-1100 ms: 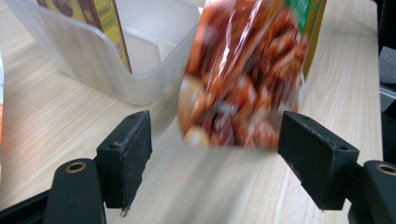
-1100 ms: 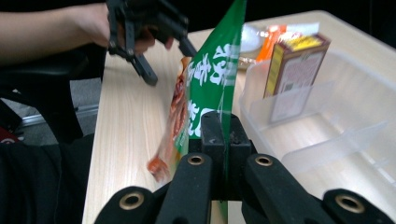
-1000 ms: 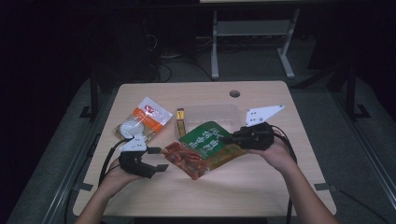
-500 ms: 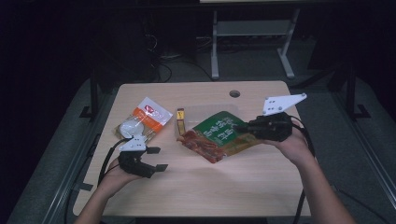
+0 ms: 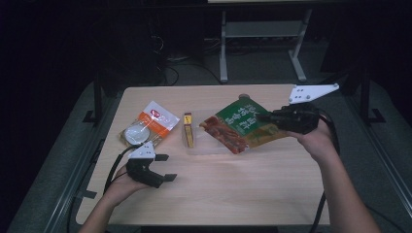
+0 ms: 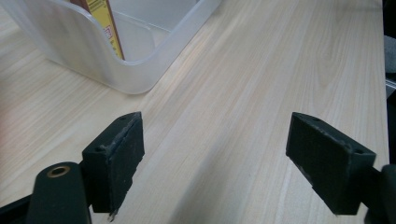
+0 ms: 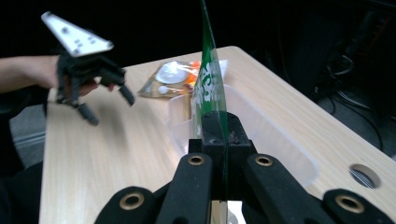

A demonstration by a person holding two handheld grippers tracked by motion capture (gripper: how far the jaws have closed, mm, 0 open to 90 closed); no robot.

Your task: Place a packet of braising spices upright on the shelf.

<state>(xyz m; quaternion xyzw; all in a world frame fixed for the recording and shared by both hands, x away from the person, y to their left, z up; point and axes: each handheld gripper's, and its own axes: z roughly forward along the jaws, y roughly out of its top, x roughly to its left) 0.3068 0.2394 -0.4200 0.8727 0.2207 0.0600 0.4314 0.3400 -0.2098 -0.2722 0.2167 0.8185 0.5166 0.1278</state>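
1. Spanning the scene, the surface (image 5: 233,194) carries a clear bin (image 7: 275,135).
2. Green pouch (image 5: 240,124), above the bin, long axis level, clamped edgewise by the right tool (image 5: 272,118).
3. Left tool (image 5: 165,167), jaws just widened and empty, well apart from the bin.

L gripper (image 6: 215,172) is hovering over the wooden table (image 6: 261,84), jaws standing wide apart w/ nothing btwn them, having just been opening further. Clear plastic container (image 6: 135,70) is sitting ahead at upper left, a yellow-brown packet (image 6: 105,23) standing inside it.
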